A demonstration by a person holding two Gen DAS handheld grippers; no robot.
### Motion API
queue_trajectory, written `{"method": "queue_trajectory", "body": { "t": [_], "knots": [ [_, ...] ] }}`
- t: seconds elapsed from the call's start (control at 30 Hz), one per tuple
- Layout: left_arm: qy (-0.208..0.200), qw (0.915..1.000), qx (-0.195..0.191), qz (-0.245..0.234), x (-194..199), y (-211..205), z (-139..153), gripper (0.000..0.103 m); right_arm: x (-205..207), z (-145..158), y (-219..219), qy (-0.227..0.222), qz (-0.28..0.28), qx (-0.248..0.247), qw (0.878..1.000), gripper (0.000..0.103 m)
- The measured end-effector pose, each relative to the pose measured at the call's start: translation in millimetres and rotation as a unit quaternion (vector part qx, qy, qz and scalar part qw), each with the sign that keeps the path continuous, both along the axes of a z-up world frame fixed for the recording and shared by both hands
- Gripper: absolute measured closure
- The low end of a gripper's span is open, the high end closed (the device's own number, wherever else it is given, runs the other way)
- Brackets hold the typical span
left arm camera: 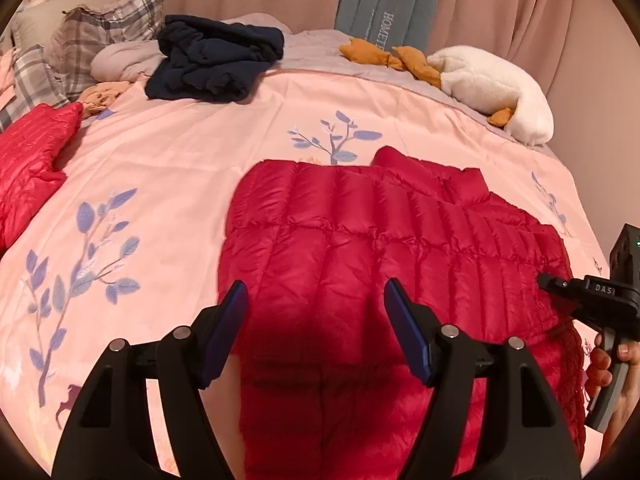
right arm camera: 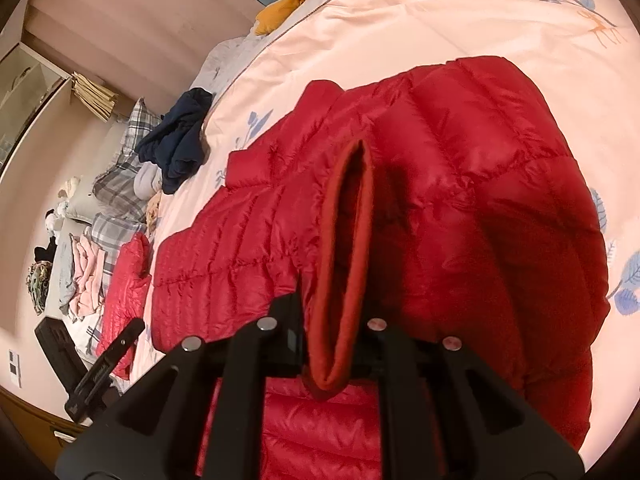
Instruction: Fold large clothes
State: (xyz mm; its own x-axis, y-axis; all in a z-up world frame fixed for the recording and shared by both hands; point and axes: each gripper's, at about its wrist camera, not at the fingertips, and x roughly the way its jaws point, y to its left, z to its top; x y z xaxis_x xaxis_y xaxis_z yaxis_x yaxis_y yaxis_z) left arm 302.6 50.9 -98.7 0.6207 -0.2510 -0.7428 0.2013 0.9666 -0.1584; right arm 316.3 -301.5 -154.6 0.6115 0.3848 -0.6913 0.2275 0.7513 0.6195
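A red quilted down jacket (left arm camera: 360, 248) lies spread on the pink bedcover (left arm camera: 160, 168). My left gripper (left arm camera: 315, 292) hovers open just above the jacket's near part, its blue pads apart with nothing between them. In the right wrist view my right gripper (right arm camera: 340, 320) is shut on the jacket's dark red knitted cuff (right arm camera: 348, 220), which stands up as a narrow loop between the jaws, with the sleeve (right arm camera: 460, 200) draped over the body. The right gripper (left arm camera: 548, 280) also shows at the jacket's right edge, held by a hand (left arm camera: 616, 364).
A crumpled navy garment (left arm camera: 212, 64) lies at the back of the bed. A second red quilted piece (left arm camera: 28, 168) sits at the left, near plaid pillows (left arm camera: 104, 28). A white and orange plush toy (left arm camera: 492, 84) rests at the back right by the curtain.
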Motion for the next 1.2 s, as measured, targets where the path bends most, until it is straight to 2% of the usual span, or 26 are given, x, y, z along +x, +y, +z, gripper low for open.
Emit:
{"method": "queue_trajectory", "body": {
  "t": [0.27,0.6,0.7,0.87,0.93,1.03,1.1,1.2],
  "knots": [
    [0.030,0.9988,0.038,0.004,15,-12,-32,0.032,-1,-4,-4,0.002,0.002,-0.001,1.000,0.090],
    [0.044,0.9967,0.068,-0.010,18,-19,-44,0.032,-2,-3,-1,0.004,0.000,-0.010,1.000,0.088],
    [0.043,0.9962,0.074,-0.013,19,-21,-46,0.032,-2,0,1,0.005,0.000,-0.020,1.000,0.086],
    [0.042,0.9957,0.081,-0.016,19,-23,-47,0.032,-4,9,1,0.008,-0.006,-0.046,0.999,0.076],
    [0.042,0.9957,0.081,-0.017,19,-23,-47,0.032,-7,18,-2,0.006,-0.018,-0.079,0.997,0.071],
    [0.042,0.9957,0.081,-0.018,19,-23,-48,0.032,-12,35,-5,0.006,-0.051,-0.160,0.986,0.062],
    [0.041,0.9957,0.082,-0.018,19,-24,-48,0.032,-16,47,1,-0.002,-0.069,-0.217,0.974,0.062],
    [0.041,0.9956,0.082,-0.018,19,-24,-48,0.032,-17,65,27,-0.042,-0.044,-0.264,0.963,0.062]
  ]
}}
